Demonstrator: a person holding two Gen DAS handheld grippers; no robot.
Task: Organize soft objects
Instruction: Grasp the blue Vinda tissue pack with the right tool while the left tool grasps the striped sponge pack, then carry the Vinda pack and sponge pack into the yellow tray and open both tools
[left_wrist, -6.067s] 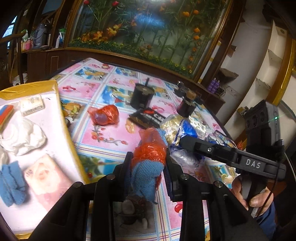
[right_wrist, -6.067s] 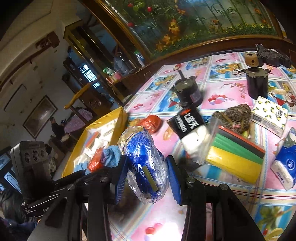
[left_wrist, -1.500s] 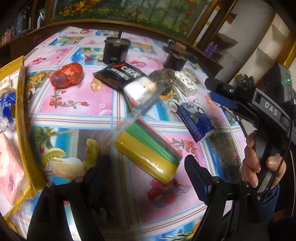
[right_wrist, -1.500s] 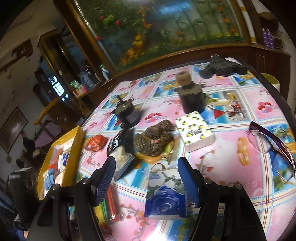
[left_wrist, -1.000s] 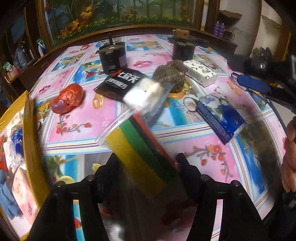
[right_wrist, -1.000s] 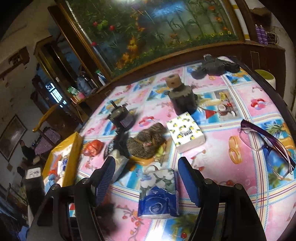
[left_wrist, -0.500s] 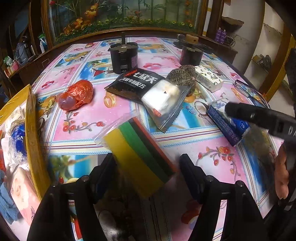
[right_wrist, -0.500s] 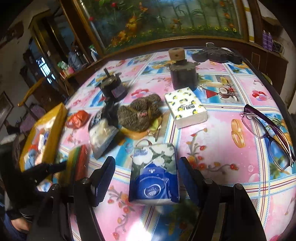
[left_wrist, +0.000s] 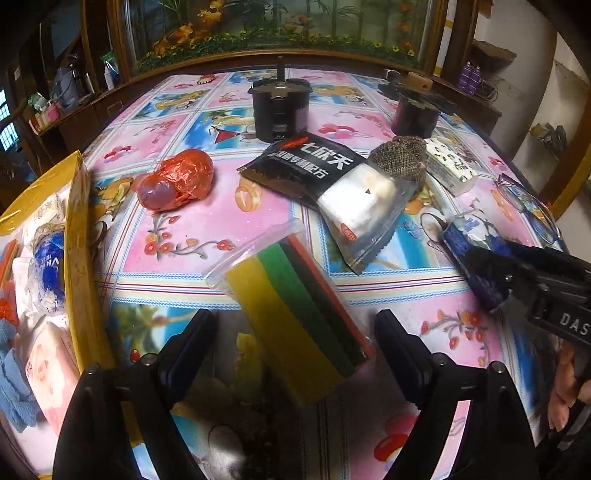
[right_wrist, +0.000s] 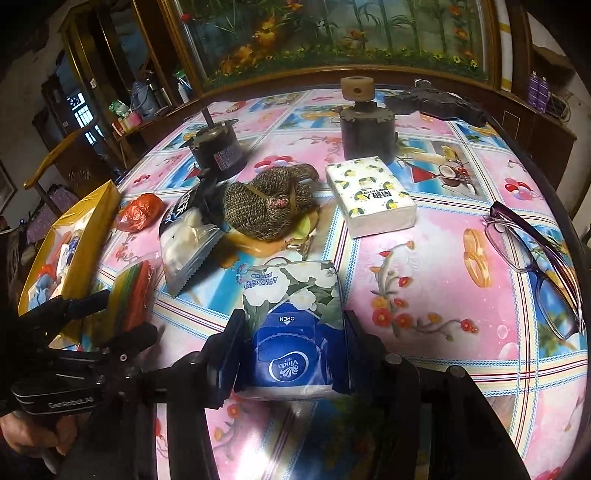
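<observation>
1. The tabletop (left_wrist: 258, 206) carries a glossy cloth of pink and blue picture squares, and every other thing sits on it.
2. The yellow tray (left_wrist: 79, 258) lies at the tabletop's left edge. It holds a clear-wrapped bundle with blue print (left_wrist: 50, 266), a blue knitted piece (left_wrist: 14, 391), a pink packet (left_wrist: 51, 365), something orange-red at its left rim, and white soft things toward the far end.
3. The sponge pack (left_wrist: 295, 325), a clear zip bag holding yellow, green, dark and red layers, lies just right of the tray. The left gripper (left_wrist: 295, 347) straddles its near end; its jaws have just been opening and stand wide, released, clear of the bag on both sides.
4. The blue tissue pack (right_wrist: 291, 325), with a white flower print, lies right of the sponge pack, well away from the tray. The right gripper (right_wrist: 291, 354) has its jaws, just closing, pressed against the pack's two sides, grasping it.
5. The black snack bag (left_wrist: 325, 184), its clear end showing white pieces, lies beyond the sponge pack.
6. The white tissue pack with lemon print (right_wrist: 369, 195) sits farther right.
7. The knitted brown bundle (right_wrist: 269, 206) touches the snack bag's far corner.
8. The orange foil bundle (left_wrist: 173, 181) lies near the tray's far end.
</observation>
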